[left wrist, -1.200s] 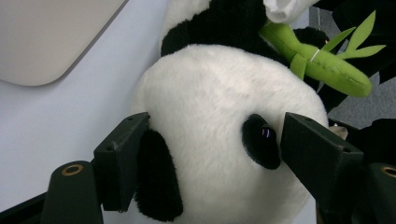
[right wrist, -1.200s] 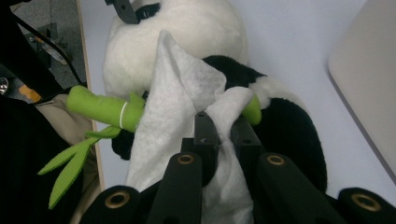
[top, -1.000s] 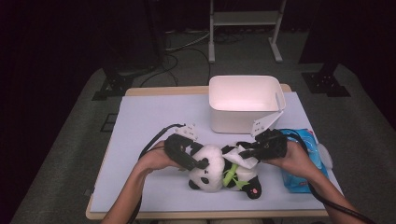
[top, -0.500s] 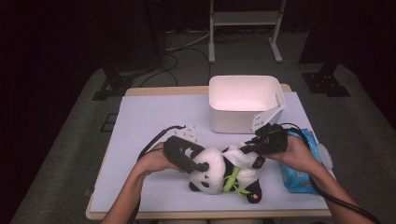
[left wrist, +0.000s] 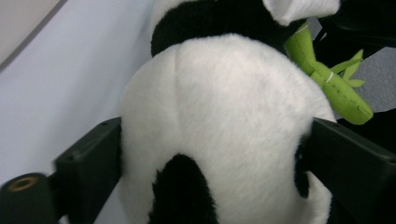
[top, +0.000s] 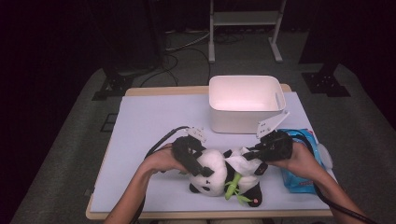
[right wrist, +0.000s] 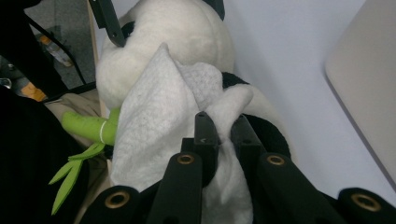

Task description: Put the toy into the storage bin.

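A plush panda lies on its side on the lilac-covered worktop, near the front edge and at about 6 o'clock from the white bin, which stands well apart from it. A green bamboo sprig is stitched to its front.

The left gripper comes in from 9 o'clock at the panda's head. Its fingers stand wide on either side of the white head and have just been opening; in the left gripper view they sit right at the fur, though whether they press on it is hard to say from here.

The right gripper reaches in from 3 o'clock over the panda's body. Its fingers are drawn narrow and pinch a crumpled white wipe, which lies against the panda's body and the back of its head (the bamboo pokes out beside the wipe).

A blue packet lies under the right forearm at the worktop's 4 o'clock corner.
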The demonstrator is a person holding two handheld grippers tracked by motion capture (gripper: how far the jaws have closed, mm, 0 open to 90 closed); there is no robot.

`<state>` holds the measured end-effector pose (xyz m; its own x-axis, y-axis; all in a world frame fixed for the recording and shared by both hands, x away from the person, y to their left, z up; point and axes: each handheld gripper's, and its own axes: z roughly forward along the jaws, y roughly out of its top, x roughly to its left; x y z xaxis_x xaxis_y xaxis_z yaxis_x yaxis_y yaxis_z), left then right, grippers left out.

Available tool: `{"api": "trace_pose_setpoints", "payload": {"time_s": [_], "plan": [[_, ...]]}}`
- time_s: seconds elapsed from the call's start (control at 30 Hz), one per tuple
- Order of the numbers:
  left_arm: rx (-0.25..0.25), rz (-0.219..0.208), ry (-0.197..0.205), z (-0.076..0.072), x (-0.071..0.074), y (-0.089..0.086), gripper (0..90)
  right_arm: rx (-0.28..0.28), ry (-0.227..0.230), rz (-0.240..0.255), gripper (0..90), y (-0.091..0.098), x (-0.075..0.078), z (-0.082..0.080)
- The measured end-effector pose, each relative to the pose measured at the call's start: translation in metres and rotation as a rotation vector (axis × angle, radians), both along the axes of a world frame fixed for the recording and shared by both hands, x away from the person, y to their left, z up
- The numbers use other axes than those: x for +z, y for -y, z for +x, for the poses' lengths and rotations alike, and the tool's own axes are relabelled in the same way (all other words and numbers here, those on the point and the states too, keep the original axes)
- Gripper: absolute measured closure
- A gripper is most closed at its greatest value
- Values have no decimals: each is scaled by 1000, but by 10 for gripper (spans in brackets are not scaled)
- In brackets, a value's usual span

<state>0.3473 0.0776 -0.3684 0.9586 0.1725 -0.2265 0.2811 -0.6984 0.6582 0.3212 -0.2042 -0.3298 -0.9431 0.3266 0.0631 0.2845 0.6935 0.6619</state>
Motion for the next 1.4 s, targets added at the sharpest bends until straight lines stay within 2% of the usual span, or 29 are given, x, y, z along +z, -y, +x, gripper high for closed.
{"api": "trace_pose_setpoints", "payload": {"time_s": [0.07,0.13,0.2,0.27,0.33,0.43,0.47,0.53,0.6,0.7,0.77,0.9,1.03,1.1,1.23,1.4], "plan": [[-5,-5,41,-1,5,-1,208,-17,2,12,832,3,1,0],[-12,-10,69,0,11,-1,264,-25,14,24,833,6,3,2],[-26,-27,104,1,17,0,285,-35,25,37,833,8,8,4],[-38,-23,151,1,25,3,291,-43,43,40,833,7,13,7],[-43,-1,198,2,34,5,296,-47,56,39,833,5,19,11],[-23,35,273,3,44,2,294,-58,86,33,832,2,29,16],[-17,39,284,3,44,-1,293,-63,96,30,832,2,31,17],[-13,29,281,4,39,-8,289,-75,114,12,832,2,32,19],[6,-2,261,4,32,-14,285,-80,114,-13,832,3,26,21],[21,-27,259,1,26,-20,283,-82,86,-22,828,1,15,21],[29,-17,257,0,24,-22,276,-72,85,-12,828,-2,10,19],[29,-15,260,-4,21,-25,272,-56,85,1,826,-7,10,17],[34,-27,255,-5,17,-28,267,-25,81,-7,817,-11,10,14],[45,-36,239,-5,15,-30,258,-13,73,0,817,-11,9,15],[74,-38,201,-2,12,-30,200,-10,65,-21,826,-13,4,14],[94,-27,191,-3,13,-28,115,-14,51,-10,827,-9,1,12]]}}
